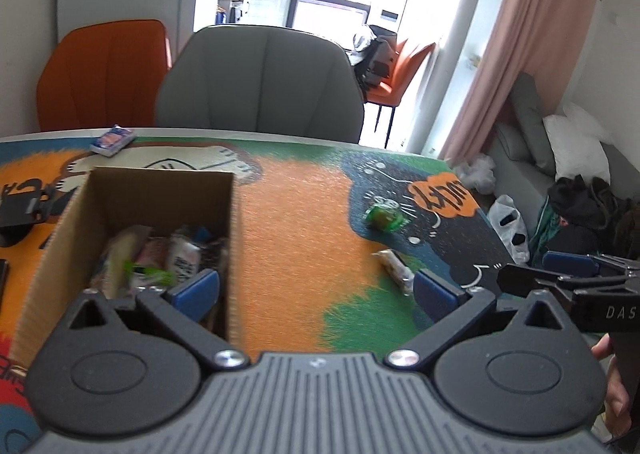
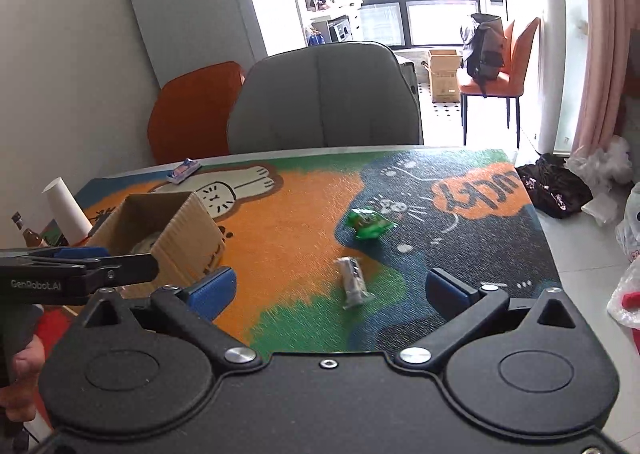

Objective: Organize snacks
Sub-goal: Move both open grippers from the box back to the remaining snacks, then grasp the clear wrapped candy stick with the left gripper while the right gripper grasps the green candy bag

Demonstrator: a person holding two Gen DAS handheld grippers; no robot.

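Observation:
An open cardboard box stands on the left of the colourful mat and holds several snack packets. A green snack packet and a clear-wrapped pale snack bar lie loose on the mat to its right. My left gripper is open and empty, its left finger over the box's near right corner. My right gripper is open and empty, with the pale bar lying between and just beyond its fingers. Each gripper shows at the edge of the other's view.
A small blue and pink packet lies at the table's far edge. A grey chair and an orange chair stand behind the table. A white roll and bottles stand at the left. Bags lie on the floor at right.

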